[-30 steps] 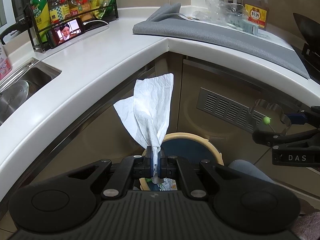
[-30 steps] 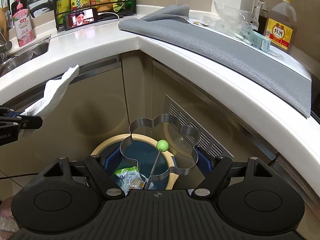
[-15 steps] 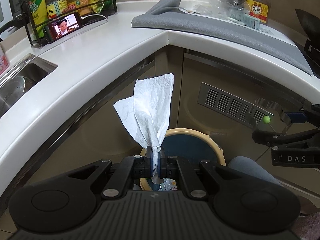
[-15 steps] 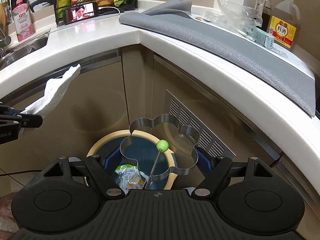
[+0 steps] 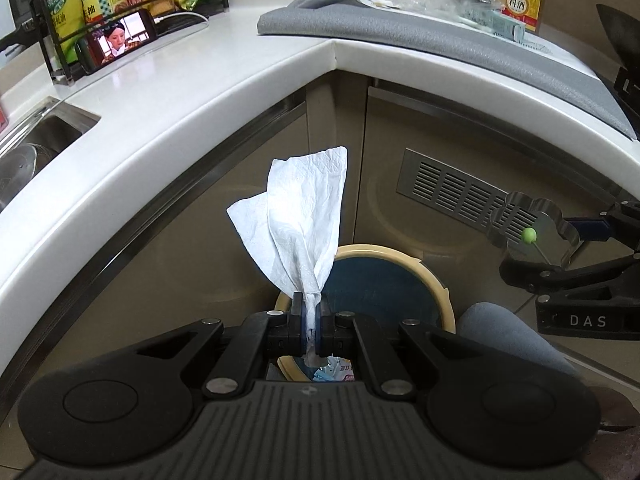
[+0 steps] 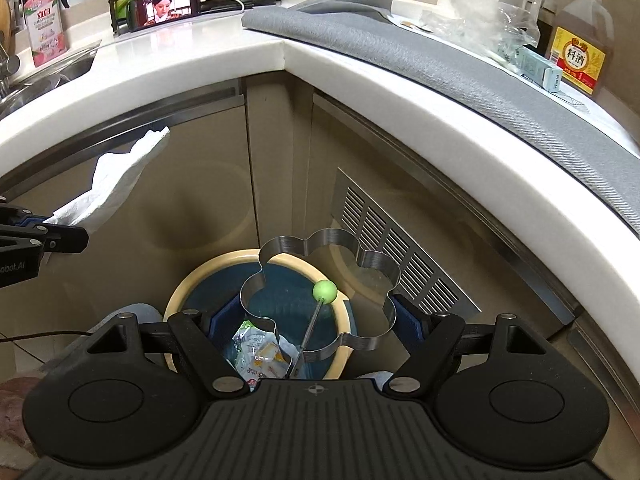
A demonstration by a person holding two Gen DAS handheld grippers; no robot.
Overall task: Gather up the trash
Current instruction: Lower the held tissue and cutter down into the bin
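Left wrist view: the left gripper (image 5: 311, 318) has its fingers pinching a tissue (image 5: 298, 222) above the near rim of the bin (image 5: 434, 280) on the floor, below the tabletop (image 5: 168, 112) corner. Over the last second the bin has slid closer beneath it, so release looks near.

Right wrist view: the right gripper (image 6: 316, 320) holds a flower-shaped metal mould (image 6: 320, 292) between widely spread fingers, over the bin.
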